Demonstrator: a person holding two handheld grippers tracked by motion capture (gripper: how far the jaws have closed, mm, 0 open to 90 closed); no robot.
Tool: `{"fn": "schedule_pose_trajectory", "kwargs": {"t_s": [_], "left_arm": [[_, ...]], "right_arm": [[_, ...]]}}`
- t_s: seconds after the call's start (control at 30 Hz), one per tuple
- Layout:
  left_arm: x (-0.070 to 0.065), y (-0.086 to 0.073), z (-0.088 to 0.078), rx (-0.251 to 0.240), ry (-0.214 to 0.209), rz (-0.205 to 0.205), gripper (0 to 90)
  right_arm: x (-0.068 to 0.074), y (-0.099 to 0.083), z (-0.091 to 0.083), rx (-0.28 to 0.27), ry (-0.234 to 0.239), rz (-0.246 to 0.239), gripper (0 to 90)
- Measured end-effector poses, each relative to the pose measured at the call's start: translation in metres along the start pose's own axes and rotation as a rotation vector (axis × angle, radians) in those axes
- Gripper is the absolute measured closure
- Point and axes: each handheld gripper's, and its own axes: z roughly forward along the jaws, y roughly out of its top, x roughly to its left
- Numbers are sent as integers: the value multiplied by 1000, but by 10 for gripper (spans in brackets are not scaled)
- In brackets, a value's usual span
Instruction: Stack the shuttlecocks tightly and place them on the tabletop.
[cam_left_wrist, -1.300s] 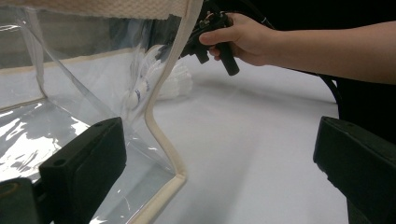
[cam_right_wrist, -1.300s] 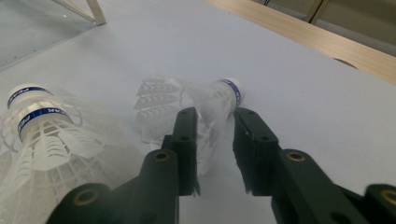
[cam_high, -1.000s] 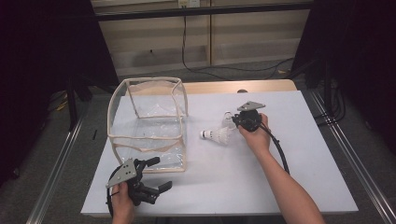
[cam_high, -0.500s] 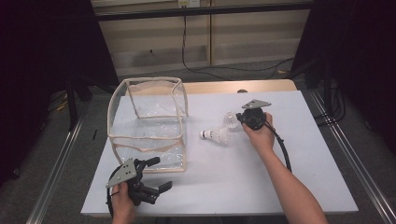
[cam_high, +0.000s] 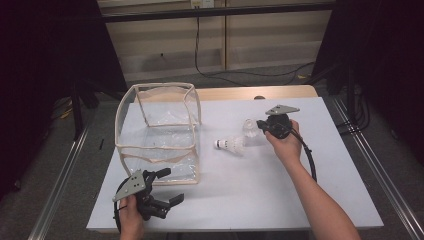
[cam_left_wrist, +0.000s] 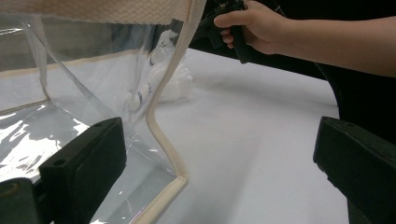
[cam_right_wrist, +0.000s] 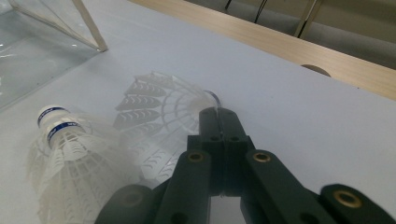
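Observation:
Two white shuttlecocks sit right of a clear plastic bag (cam_high: 159, 131) with beige trim. One shuttlecock (cam_high: 231, 144) lies on the white table with its blue-banded cork toward the bag, and it appears again in the right gripper view (cam_right_wrist: 70, 154). My right gripper (cam_high: 259, 125) is shut on the other shuttlecock (cam_high: 249, 126), pinching it at the cork end (cam_right_wrist: 211, 99), its skirt (cam_right_wrist: 154, 109) pointing away just above the table. My left gripper (cam_high: 172, 187) rests open at the table's front left. The bag's near corner (cam_left_wrist: 168, 140) stands between its wide jaws, untouched.
The white table top (cam_high: 240, 195) ends in a wooden strip (cam_high: 240, 93) at the back. A cable (cam_high: 310, 160) trails from the right gripper along the forearm. Metal rails (cam_high: 385, 190) run along both sides of the table.
My right gripper has lifted slightly and drawn back to the right with its shuttlecock. The left gripper, the bag and the lying shuttlecock have kept still.

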Motion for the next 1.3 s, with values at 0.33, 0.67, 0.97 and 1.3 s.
{"fn": "schedule_pose_trajectory", "kwargs": {"t_s": [0.33, 0.67, 0.97, 1.3], "left_arm": [[-1, 0, 0, -1, 0, -3, 28], [-1, 0, 1, 3, -1, 2, 27], [-1, 0, 1, 4, -2, 6, 28], [-1, 0, 2, 5, -3, 3, 27]], "right_arm": [[5, 4, -18, -17, 28, -20, 900], [2, -1, -31, -28, 43, -1, 900], [4, -5, -40, -36, 61, -13, 900], [7, -12, -48, -38, 87, -23, 900]]}}
